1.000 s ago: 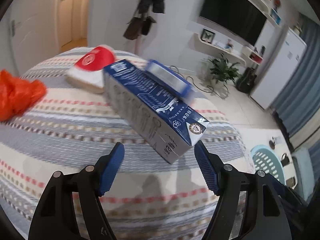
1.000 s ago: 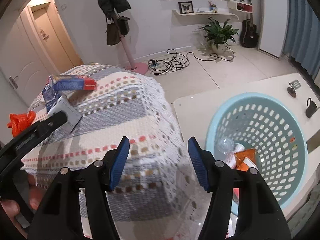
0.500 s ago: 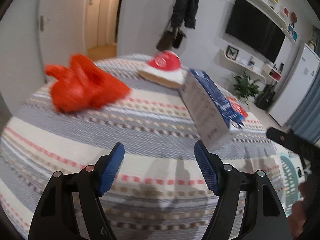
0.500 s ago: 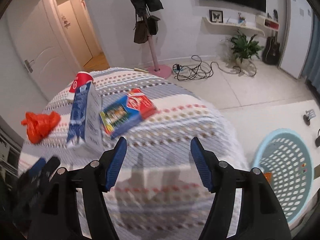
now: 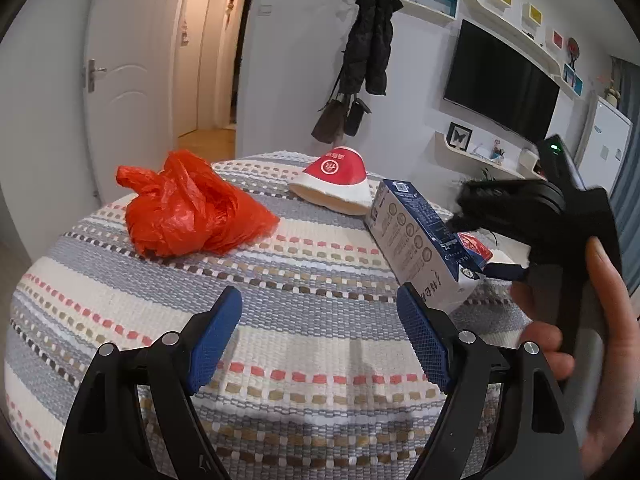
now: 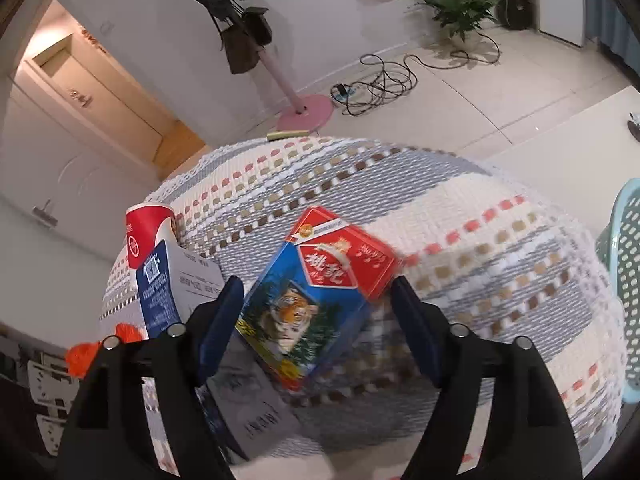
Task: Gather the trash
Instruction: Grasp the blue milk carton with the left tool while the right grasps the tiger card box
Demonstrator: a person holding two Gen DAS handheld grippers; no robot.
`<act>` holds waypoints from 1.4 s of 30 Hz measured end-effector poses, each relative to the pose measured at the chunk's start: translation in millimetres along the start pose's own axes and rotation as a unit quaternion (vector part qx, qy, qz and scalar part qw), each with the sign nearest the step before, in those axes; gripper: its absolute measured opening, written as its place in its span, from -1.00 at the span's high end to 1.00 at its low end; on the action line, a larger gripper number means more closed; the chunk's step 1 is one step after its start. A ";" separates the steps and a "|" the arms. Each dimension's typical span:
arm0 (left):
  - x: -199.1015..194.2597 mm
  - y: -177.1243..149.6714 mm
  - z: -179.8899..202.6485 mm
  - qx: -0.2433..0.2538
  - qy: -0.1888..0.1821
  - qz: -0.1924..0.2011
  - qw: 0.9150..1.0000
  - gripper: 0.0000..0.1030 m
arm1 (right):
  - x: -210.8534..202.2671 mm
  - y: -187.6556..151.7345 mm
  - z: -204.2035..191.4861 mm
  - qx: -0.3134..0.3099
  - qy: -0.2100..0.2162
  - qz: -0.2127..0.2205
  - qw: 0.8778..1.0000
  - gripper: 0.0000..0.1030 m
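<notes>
A crumpled red plastic bag (image 5: 188,208) lies on the striped tablecloth, left of centre. A squashed red-and-white paper cup (image 5: 336,184) lies behind it. A blue milk carton (image 5: 420,244) lies on its side to the right, also in the right wrist view (image 6: 168,288). A red-and-blue box with a tiger picture (image 6: 316,292) lies between the open jaws of my right gripper (image 6: 318,312). My left gripper (image 5: 320,320) is open and empty over bare cloth, short of the bag and carton.
The round table (image 5: 280,360) carries a striped woven cloth. A light blue perforated basket (image 6: 624,264) stands at the right, beside the table. A coat rack with a pink base (image 6: 304,112) and floor cables (image 6: 380,84) lie beyond.
My left gripper swung left from the carton toward the red bag. My right gripper moved from the basket side over the table, and now straddles the tiger box.
</notes>
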State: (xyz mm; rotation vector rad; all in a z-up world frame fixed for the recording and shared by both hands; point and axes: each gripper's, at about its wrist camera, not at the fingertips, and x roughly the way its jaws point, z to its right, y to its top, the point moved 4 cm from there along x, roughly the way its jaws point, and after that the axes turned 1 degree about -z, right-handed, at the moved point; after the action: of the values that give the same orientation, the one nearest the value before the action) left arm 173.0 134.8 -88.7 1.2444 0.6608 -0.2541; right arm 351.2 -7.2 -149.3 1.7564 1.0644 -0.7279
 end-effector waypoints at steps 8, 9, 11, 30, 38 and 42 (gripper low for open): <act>1.0 1.0 -15.6 -0.039 -0.020 -0.003 0.999 -0.51 | 16.1 2.1 -23.4 -0.030 -0.093 0.016 0.995 -0.52; 1.3 0.9 -16.6 -0.042 -0.021 -0.004 0.999 -0.51 | 16.3 0.8 -25.1 -0.041 -0.098 0.016 0.994 -0.48; 1.9 1.1 -17.1 -0.043 -0.022 -0.004 0.999 -0.51 | 14.3 -3.6 -25.5 -0.062 -0.090 0.014 0.994 -0.41; 35.1 31.5 32.8 0.028 -0.101 -0.121 0.987 -0.51 | -62.1 -105.4 27.0 -0.282 0.010 -0.007 0.959 -0.28; 93.2 34.9 73.4 0.080 -0.045 -0.188 0.978 -0.42 | -80.9 -105.3 44.2 -0.285 0.028 0.003 0.958 -0.28; 109.7 21.0 83.6 0.110 -0.026 -0.209 0.971 0.37 | -75.6 -104.3 44.6 -0.282 0.033 -0.006 0.959 -0.35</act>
State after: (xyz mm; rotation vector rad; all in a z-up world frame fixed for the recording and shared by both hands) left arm 297.6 82.3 -123.0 1.2950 0.8653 -0.7233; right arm 223.1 -53.6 -146.9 1.2875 1.1880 -0.3231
